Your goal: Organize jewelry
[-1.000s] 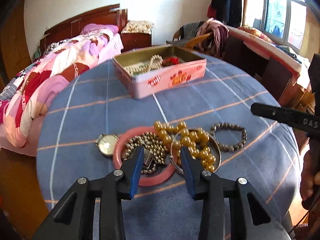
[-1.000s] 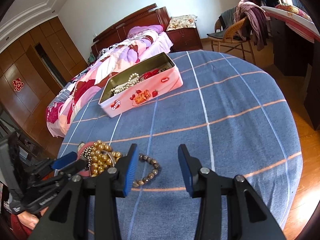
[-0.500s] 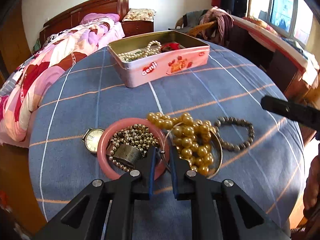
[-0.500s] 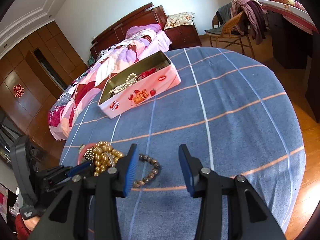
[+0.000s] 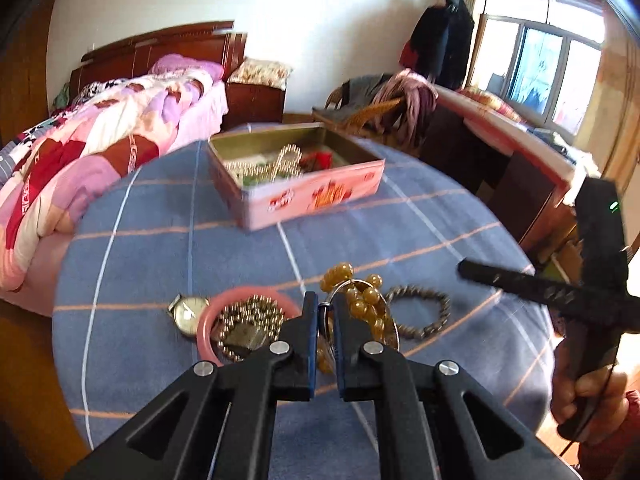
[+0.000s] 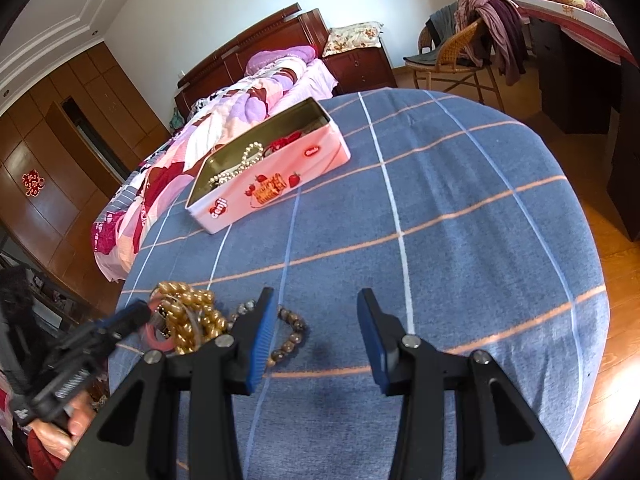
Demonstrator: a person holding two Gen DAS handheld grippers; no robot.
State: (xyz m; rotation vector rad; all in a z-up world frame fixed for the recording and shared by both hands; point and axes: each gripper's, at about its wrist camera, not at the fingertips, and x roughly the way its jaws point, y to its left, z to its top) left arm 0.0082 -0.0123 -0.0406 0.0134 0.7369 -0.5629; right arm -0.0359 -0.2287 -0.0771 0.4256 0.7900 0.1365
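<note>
Left gripper (image 5: 326,312): jaws nearly closed, pinching the thin metal ring (image 5: 347,285) carrying amber beads (image 5: 362,307), apparently for lifting. Tin (image 5: 298,178) beyond, open to receive. Right gripper (image 6: 316,334): jaws wide, empty; dark bracelet (image 6: 294,334) just left.

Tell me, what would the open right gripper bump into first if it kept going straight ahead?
Probably just the blue checked tablecloth. The right gripper points past the brown bead bracelet, and the pink tin sits off to the left.

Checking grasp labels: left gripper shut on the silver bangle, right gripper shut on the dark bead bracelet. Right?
Half right. The left gripper is shut on the silver bangle. The right gripper is open and empty, the dark bead bracelet lying beside it; the right wrist view shows it.
</note>
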